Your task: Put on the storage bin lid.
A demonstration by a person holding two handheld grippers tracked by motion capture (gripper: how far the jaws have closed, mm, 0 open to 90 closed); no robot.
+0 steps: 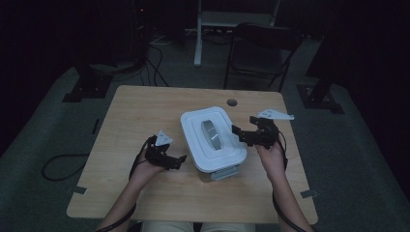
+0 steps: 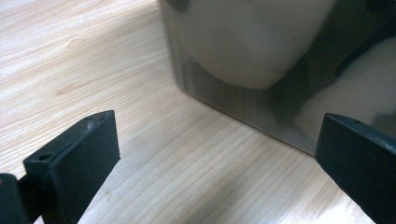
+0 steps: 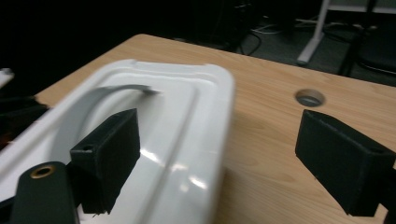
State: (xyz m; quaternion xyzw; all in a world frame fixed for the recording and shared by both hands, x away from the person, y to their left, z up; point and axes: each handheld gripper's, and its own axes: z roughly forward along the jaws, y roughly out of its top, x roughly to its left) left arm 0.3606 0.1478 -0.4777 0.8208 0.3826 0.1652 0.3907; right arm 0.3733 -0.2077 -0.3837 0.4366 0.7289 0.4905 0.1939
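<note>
At the middle of the table (image 1: 145,116), in the high view, one white lidded container (image 1: 213,138) is seen, with one grey handle (image 1: 211,134) lying along its lid. The left gripper (image 1: 177,161) is held just beside the container's near left corner with its jaws spread, and the right gripper (image 1: 240,134) is at the lid's right edge, jaws wide, nothing between them. One round hole (image 1: 232,102) is counted in the tabletop at the far side.

In the left gripper view, the translucent wall of the container (image 2: 261,70) is shown close ahead, between widely parted jaws that touch nothing. The wall looks smooth and glossy, so it is judged slippery.

In the right gripper view, the lid (image 3: 187,140) is seen as stiff, shiny plastic, likely light. One jaw hangs over the lid, the other over bare wood. The handle (image 3: 88,112) is judged the best place to be gripped.
</note>
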